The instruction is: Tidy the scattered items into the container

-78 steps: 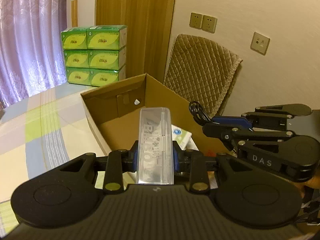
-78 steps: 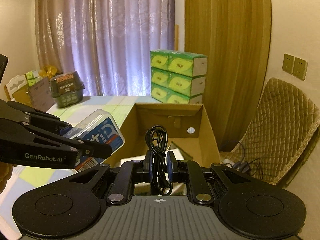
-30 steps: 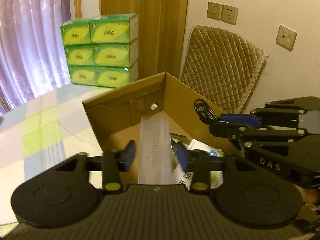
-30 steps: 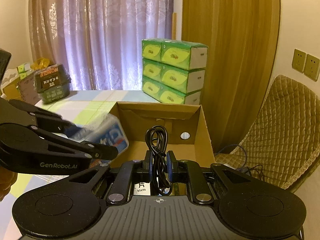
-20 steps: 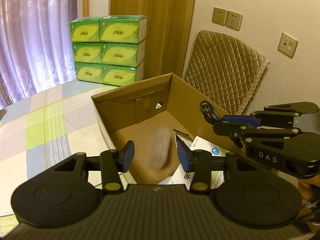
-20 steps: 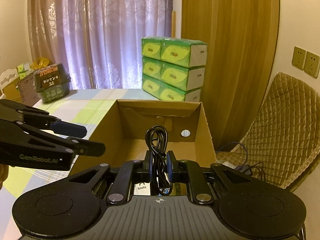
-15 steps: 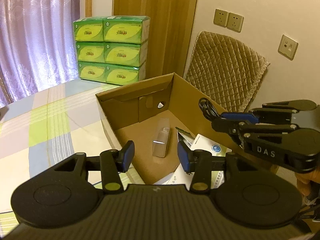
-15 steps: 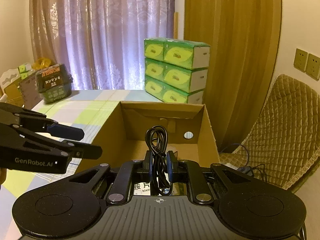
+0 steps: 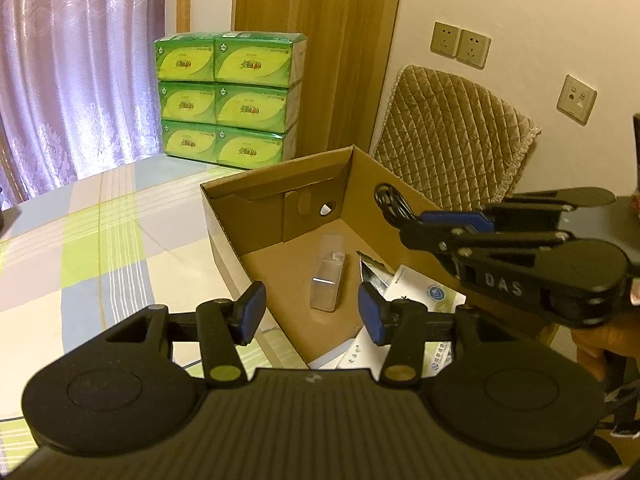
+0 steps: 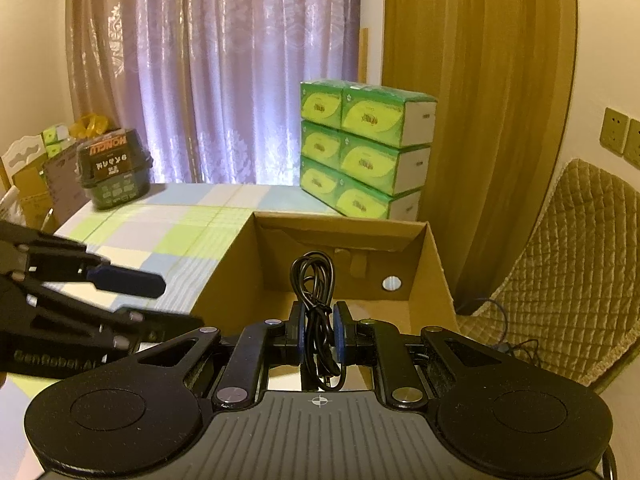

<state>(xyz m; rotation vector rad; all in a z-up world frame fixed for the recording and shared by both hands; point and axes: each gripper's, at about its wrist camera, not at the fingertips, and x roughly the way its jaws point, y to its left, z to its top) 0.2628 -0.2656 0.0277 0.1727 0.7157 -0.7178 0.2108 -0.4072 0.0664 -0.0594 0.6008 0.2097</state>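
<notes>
Left gripper (image 9: pixel 310 310) is seen with jaws spread wide and nothing between the blue pads (image 9: pixel 251 312), held above the near edge of the cardboard box (image 9: pixel 224 216). A clear plastic case (image 9: pixel 328 276) is found lying flat on the box floor, near the middle, just beside white leaflets and packets (image 9: pixel 424 292) piled at the near right side. Right gripper (image 10: pixel 319 338) is clamped narrow on a coiled black cable (image 10: pixel 314 280), whose loop is held upright above the pads over the box opening; the lower end of the cable is partly hidden behind the gripper body. In the left wrist view the right gripper (image 9: pixel 412 224) is seen at the box's right wall with the cable loop poking out. The box is set on a checked tablecloth (image 9: pixel 80 240). Stacked green tissue packs (image 9: pixel 230 100) are placed behind the box by a purple curtain (image 10: pixel 224 80). A quilted chair (image 9: pixel 452 144) is seen to the right. A dark tub (image 10: pixel 114 168) is sat at the table's far left, label possibly upside down
</notes>
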